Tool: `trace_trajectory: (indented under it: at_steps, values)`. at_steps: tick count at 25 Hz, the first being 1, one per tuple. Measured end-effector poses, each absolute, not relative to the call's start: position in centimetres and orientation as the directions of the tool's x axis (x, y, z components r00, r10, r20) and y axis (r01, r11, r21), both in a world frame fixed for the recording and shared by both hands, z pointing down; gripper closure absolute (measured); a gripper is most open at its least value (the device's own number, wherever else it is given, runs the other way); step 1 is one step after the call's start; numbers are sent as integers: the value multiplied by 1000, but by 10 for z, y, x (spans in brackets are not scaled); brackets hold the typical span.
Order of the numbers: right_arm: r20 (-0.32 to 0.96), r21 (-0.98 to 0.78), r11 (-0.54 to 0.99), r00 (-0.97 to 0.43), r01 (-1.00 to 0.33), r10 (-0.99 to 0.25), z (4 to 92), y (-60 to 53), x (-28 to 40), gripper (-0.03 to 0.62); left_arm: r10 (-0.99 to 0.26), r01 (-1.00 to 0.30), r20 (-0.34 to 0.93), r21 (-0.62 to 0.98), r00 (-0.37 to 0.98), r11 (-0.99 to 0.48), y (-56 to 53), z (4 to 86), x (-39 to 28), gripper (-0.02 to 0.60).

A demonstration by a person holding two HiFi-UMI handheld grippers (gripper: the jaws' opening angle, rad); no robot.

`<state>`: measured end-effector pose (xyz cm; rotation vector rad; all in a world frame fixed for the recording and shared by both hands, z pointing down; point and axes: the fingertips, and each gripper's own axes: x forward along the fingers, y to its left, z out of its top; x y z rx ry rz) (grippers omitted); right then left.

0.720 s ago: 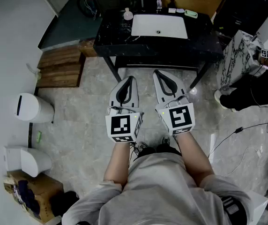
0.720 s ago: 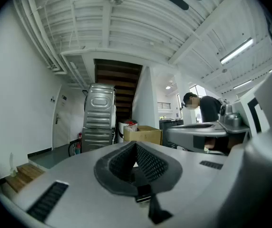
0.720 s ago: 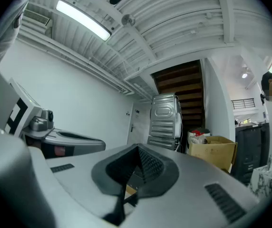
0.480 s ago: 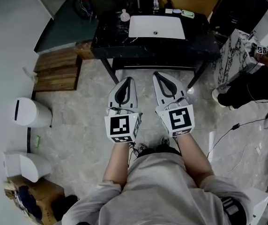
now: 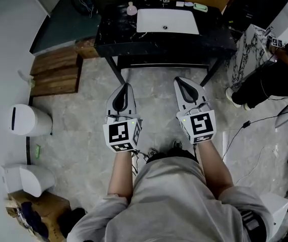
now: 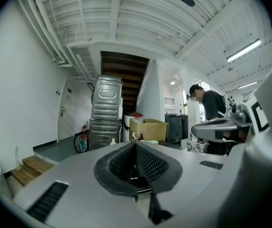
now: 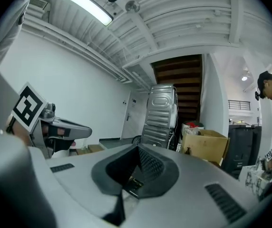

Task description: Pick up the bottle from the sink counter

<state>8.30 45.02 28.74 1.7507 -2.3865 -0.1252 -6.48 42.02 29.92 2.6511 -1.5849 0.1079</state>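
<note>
Pinkish bottle [image 5: 131, 8]: is standing upright at the back left corner of the table, just left of the white basin [image 5: 166, 21], close to the top edge of the head view. Nothing is touching it.
Table [image 5: 119, 37]: black and marbled, it is now sitting a little higher and further left in the head view than a moment ago. The bottle is sliding toward the edge of the frame as the person is shifting.
Left gripper [image 5: 125, 87]: is keeping its jaws pressed together with nothing between them. It is pointing level toward the table and hanging over the floor [image 5: 78, 135], well short of the table's front edge. It is sitting further left than before.
Right gripper [image 5: 181, 81]: is likewise holding its jaws fully together and empty, pointing level, also well short of the table. It is sitting further right than before.
Gap between the grippers: is widening. They were almost side by side, and they are now clearly apart.
Meaning for the task: the approach seems to be only beginning, and neither gripper is reaching yet. The left gripper is lining up more nearly under the bottle's side of the table, so it looks the likelier one to go. Either one is still needing to open its jaws and cross the whole table to the back corner.
</note>
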Motion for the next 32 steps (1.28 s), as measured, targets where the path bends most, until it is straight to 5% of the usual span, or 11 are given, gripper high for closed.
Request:
trace_trajectory:
  at_steps: [15, 32]
  values:
    - [99, 143, 321, -309, -936, -946, 317, 381, 75, 585, -889, -895, 116, 5, 444, -446, 387, 328, -95, 569]
    - [79, 66, 363, -358, -930, -931, 310, 124, 122, 585, -866, -883, 194, -1, 461, -470, 147, 320, -33, 569]
